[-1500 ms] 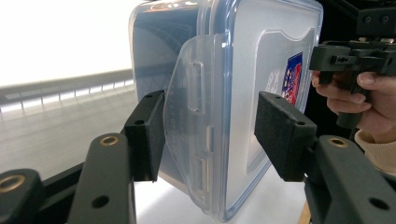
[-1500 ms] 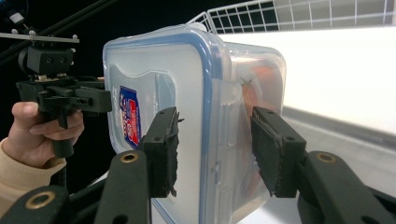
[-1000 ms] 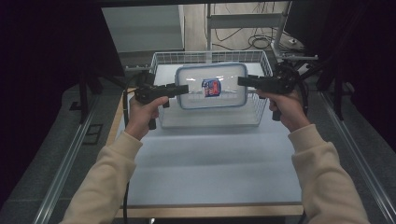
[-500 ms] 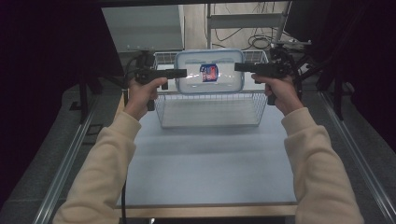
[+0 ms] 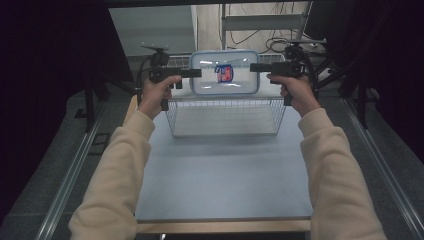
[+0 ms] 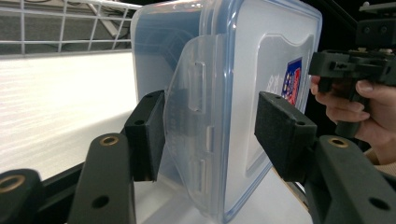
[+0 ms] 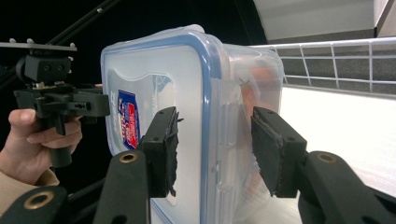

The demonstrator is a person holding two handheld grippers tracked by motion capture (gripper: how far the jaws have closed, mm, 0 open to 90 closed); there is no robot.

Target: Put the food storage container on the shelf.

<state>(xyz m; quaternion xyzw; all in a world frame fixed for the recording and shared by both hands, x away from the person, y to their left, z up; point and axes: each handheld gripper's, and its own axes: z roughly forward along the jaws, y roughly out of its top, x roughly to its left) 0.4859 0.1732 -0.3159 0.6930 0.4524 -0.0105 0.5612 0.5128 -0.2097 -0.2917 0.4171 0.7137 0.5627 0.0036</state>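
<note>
container hanging level between both hands, long axis running gripper to gripper, above the wire basket | left gripper clamping its left end | right gripper clamping its right end

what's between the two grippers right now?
The lidded plastic container, spanning left gripper to right gripper above the wire basket, per the high view.

Wire basket under held container

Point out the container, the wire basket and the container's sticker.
container (image 5: pixel 206 80), high view, clear lid left of the sticker
wire basket (image 5: pixel 225 117), high view, front wire wall
sticker (image 7: pixel 129 124), right gripper view, its middle
</note>
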